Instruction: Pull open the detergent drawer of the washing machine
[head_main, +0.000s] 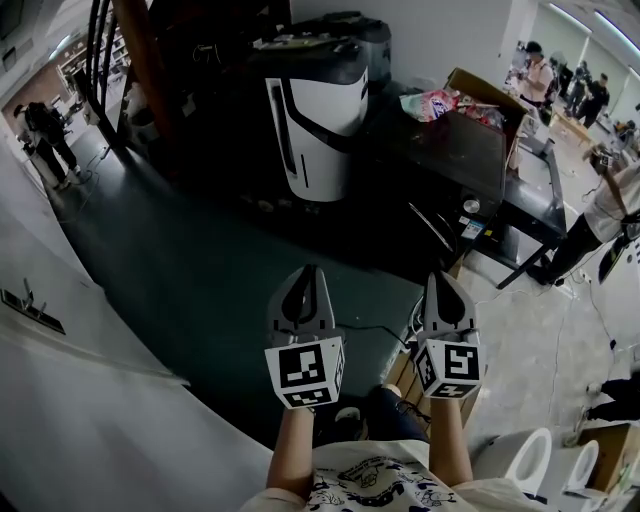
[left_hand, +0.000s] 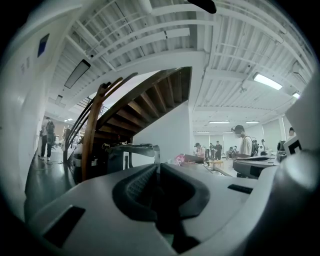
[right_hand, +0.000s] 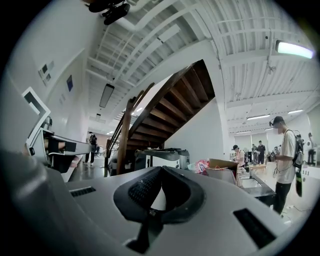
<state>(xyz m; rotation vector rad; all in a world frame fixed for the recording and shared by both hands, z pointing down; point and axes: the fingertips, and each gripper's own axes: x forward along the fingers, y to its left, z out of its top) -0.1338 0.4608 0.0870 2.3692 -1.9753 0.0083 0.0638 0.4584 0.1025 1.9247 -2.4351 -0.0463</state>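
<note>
In the head view a person's hands hold both grippers out level, side by side, above a dark floor (head_main: 200, 280). My left gripper (head_main: 303, 272) is shut with nothing between its jaws; its dark pads meet at the tip (left_hand: 158, 165). My right gripper (head_main: 443, 278) is also shut and empty, its tips touching (right_hand: 161, 170). A white-and-black appliance (head_main: 315, 120) stands across the floor, well ahead of both grippers; it also shows as the appliance (right_hand: 162, 157) beyond the right tips. I cannot make out a detergent drawer in any view.
A wooden staircase (left_hand: 135, 105) rises behind the appliance. A cardboard box (head_main: 475, 105) with coloured packets sits on a black table (head_main: 530, 200) at the right. A broad white surface (head_main: 60, 420) fills the lower left. People stand at the far right (head_main: 540, 75) and far left (head_main: 45, 135).
</note>
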